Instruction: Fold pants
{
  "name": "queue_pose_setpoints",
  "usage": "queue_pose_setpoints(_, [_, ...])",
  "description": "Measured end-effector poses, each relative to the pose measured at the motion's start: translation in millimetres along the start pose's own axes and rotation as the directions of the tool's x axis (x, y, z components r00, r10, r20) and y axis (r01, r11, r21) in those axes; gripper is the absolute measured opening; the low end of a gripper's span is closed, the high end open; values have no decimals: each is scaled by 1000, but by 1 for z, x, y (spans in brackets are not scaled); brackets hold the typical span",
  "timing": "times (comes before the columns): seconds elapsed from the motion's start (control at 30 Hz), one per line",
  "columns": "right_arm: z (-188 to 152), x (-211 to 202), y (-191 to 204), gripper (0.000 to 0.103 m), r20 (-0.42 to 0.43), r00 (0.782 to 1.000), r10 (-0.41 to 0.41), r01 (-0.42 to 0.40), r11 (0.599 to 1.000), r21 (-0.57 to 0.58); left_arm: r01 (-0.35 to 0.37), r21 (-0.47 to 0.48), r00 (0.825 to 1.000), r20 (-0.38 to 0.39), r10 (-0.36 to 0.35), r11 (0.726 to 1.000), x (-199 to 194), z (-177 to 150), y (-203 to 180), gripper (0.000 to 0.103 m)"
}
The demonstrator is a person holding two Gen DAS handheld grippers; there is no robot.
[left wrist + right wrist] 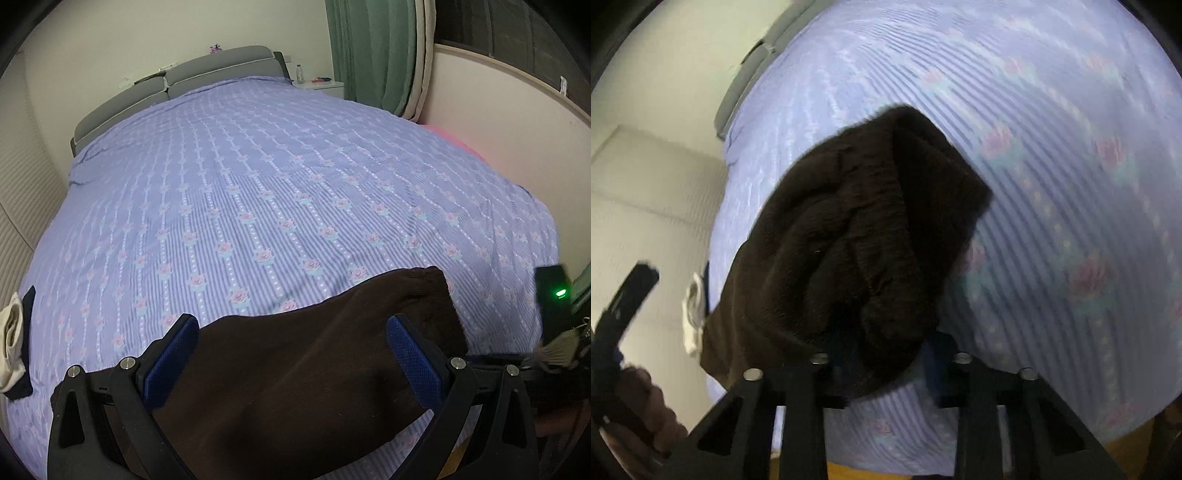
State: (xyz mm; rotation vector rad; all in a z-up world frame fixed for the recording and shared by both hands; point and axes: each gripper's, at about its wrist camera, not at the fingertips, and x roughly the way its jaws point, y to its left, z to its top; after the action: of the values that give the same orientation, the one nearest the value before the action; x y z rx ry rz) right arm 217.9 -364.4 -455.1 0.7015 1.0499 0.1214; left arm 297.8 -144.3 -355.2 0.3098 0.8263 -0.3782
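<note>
Dark brown pants (314,362) lie on the near edge of a purple flowered bedspread (277,184). In the left wrist view my left gripper (291,325) stands wide open over them, one blue pad at each side of the cloth and neither pressing on it. In the right wrist view a thick bunch of the pants (864,221) is gathered up in my right gripper (886,347). Its narrow jaws are shut on the cloth and the fabric mostly hides the pads. The right gripper's black body (552,306), with a green light, shows at the right edge of the left wrist view.
A cream and dark folded garment (14,343) lies at the bed's left edge. A grey headboard (177,85), a white nightstand (321,85) and a green curtain (369,48) stand far back. A person's hand (646,406) holds the left gripper's handle.
</note>
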Motion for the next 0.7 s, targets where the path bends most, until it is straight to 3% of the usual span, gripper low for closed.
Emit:
queue_pose_setpoints(0.17, [32, -35, 21, 17, 102, 994, -34, 47, 991, -129, 10, 7, 1000, 15, -10, 1000, 3, 9, -11, 103])
queue_pose_setpoints(0.3, [58, -39, 31, 17, 146, 988, -58, 93, 965, -246, 14, 1, 1000, 13, -14, 1000, 8, 12, -16, 103])
queue_pose_setpoints(0.47, [66, -3, -6, 19, 36, 996, -88, 93, 971, -219, 6, -11, 1000, -11, -6, 1000, 18, 8, -20, 103])
queue_pose_setpoints(0.7, [63, -3, -10, 35, 38, 996, -84, 89, 978, -191, -16, -28, 999, -47, 15, 999, 23, -12, -9, 103])
